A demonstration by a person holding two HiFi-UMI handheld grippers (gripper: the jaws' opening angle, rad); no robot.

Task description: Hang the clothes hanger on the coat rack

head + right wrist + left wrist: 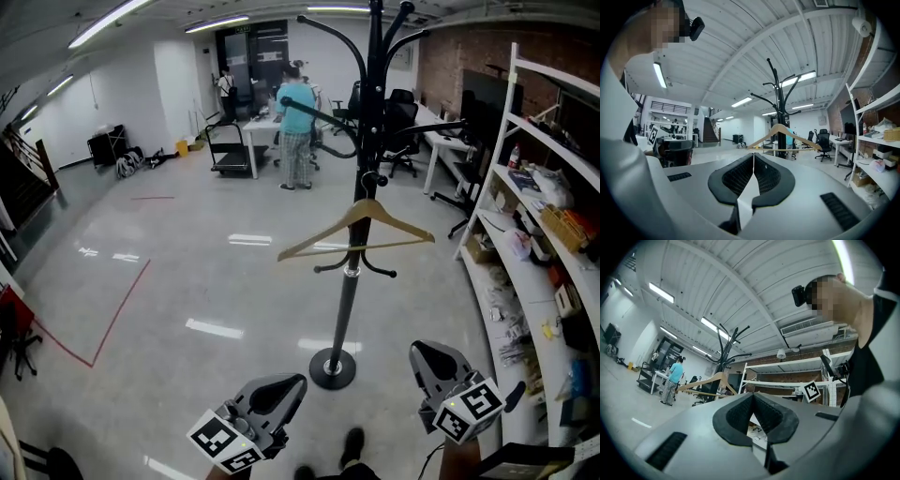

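Observation:
A wooden clothes hanger (361, 221) hangs by its hook from a short peg of the black coat rack (349, 298), mid-height on the pole. It also shows in the left gripper view as the hanger (707, 382) beside the rack (724, 351), and in the right gripper view as the hanger (783, 133) in front of the rack (778, 96). My left gripper (292, 385) and right gripper (424, 353) are held low, near the rack's base, well apart from the hanger. Both have their jaws shut with nothing between them, as seen at the left gripper (753, 397) and the right gripper (753, 157).
White shelving (531, 246) loaded with several items runs along the right. A person (297, 129) stands at desks with office chairs (401, 127) at the far end. A red tape line (120, 314) marks the floor at left. The rack's round base (332, 367) sits just ahead of my feet.

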